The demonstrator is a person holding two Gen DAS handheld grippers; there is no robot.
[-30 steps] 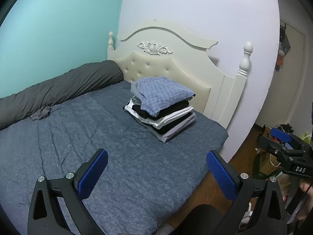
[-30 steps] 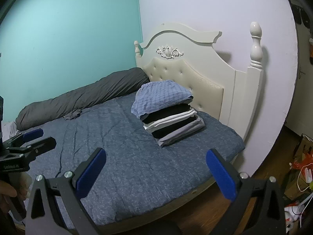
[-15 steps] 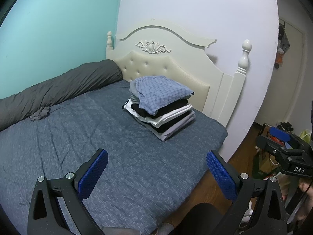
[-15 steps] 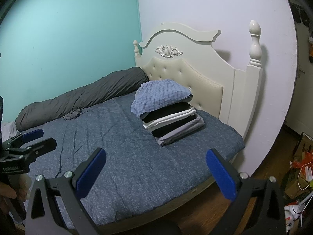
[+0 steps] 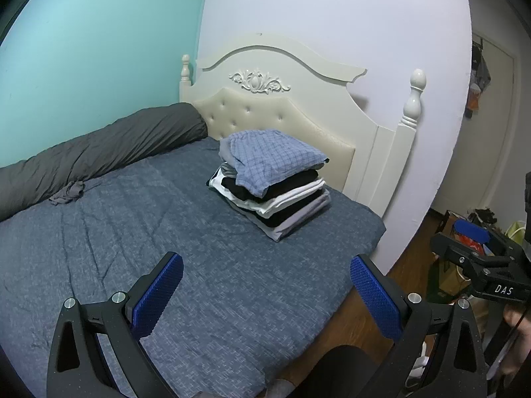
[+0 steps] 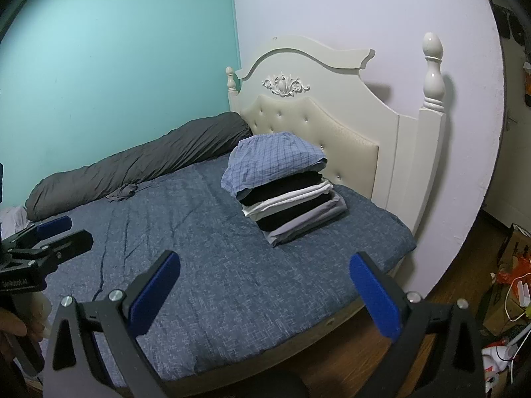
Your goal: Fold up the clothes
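A stack of folded clothes, topped by a blue checked garment, sits on the blue-grey bedspread near the cream headboard. A small crumpled grey garment lies by the rolled dark grey duvet. My left gripper hovers open over the bed's near side, nothing between its blue pads. My right gripper is likewise open and empty, well short of the stack. Each gripper shows at the edge of the other's view: the right gripper and the left gripper.
The bed's right edge drops to a wooden floor. Boxes, bags and cables clutter the floor at right. A doorway is at the far right. A hand holds the left gripper's handle.
Both cameras have drawn back slightly from the bed; the stack looks a little smaller and farther. Both grippers stay open and empty.
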